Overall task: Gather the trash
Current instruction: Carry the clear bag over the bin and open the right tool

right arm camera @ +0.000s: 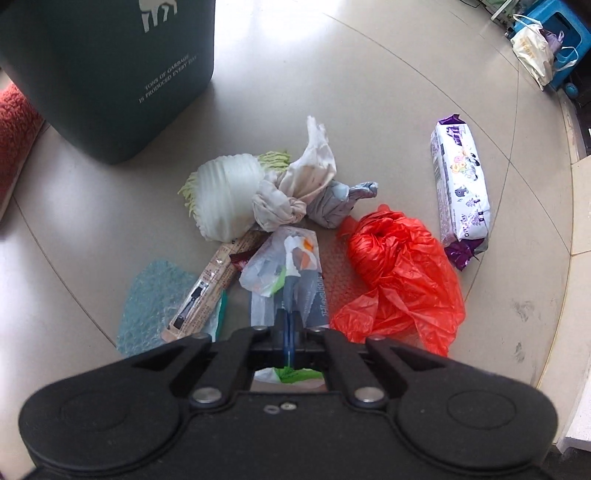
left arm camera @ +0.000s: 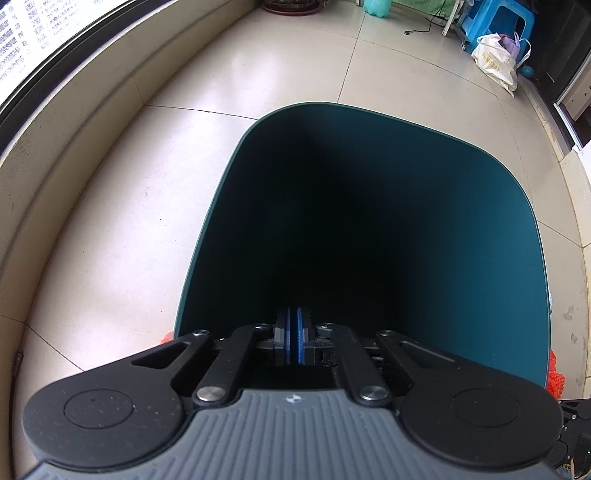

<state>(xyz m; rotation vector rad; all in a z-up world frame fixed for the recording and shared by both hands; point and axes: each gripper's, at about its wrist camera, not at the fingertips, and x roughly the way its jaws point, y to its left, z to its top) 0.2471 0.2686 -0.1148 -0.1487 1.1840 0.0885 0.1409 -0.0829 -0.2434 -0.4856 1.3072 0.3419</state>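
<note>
The clear plastic bag (right arm camera: 280, 266) is pinched by the closed right gripper (right arm camera: 289, 325), with the bin (right arm camera: 110, 74) far up-left; the left gripper (left arm camera: 294, 332) is closed too.

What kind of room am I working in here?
Probably a home, perhaps a balcony or utility corner: a tiled floor, a blue plastic stool with a shopping bag beside it, a green bin.

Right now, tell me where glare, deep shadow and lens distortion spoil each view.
Left wrist view: the bin interior is near black, so its contents cannot be seen; window glare whitens the floor; the sill curves with fisheye bending. Right wrist view: glare on the tiles beyond the trash; tile seams bow; the pile is evenly lit and sharp.
</note>
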